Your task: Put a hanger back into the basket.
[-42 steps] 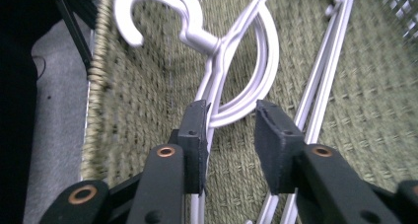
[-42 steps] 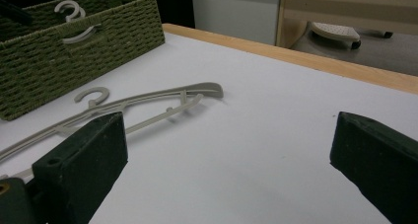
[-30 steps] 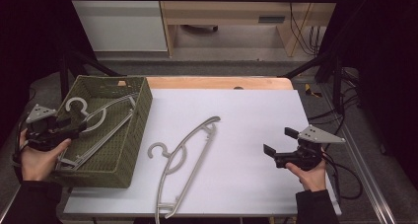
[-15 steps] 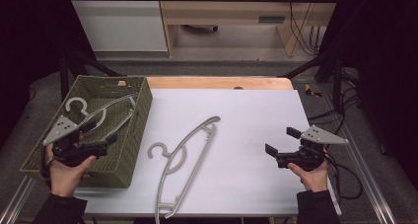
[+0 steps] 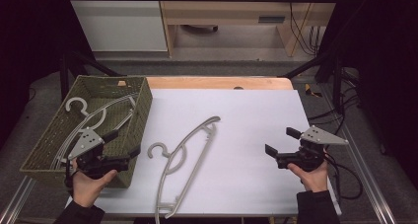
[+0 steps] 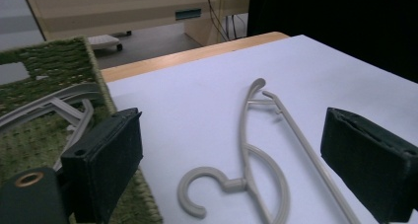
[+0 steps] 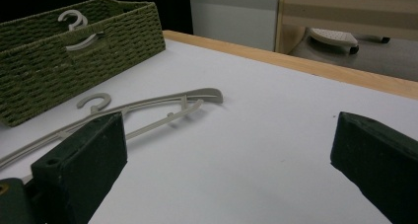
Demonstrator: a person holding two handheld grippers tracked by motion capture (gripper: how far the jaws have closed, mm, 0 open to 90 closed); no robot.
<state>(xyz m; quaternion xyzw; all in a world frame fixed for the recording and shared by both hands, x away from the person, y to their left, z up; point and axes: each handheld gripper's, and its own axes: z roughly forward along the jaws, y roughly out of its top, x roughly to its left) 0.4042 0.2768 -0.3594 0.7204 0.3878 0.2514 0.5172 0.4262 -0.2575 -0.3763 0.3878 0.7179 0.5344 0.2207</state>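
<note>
The grey plastic clothes hanger [image 5: 185, 160] lies flat on the white tabletop [image 5: 246, 130], its hook [image 6: 199, 194] curling toward the green woven basket [image 5: 140, 98] and its long body running from the near edge up toward the middle of the sheet. It is untouched, just beside the basket's near corner. A second grey hanger [image 5: 96, 118] of the same kind already rests inside the basket, leaning along its floor.

A second ago the left gripper [image 5: 123, 145] was over the basket with that hanger at its fingers; half a second ago it was already clear of the hanger, and it now hangs over the basket's near right corner, pointing at the loose hanger's hook. Its jaws have just been opening, and in the left gripper view the fingers [image 6: 106, 160] stand spread wide with nothing between them, the hook framed in the gap ahead. That reads as one hanger delivered and the hand turning to the next.

The right gripper [image 5: 278, 142] is in the same spot at the right side of the tabletop, well apart from the hanger, its fingers [image 7: 84, 160] likewise spread and empty.

The likely next step is closing on the hanger near its hook or neck and lifting it into the basket.
</note>
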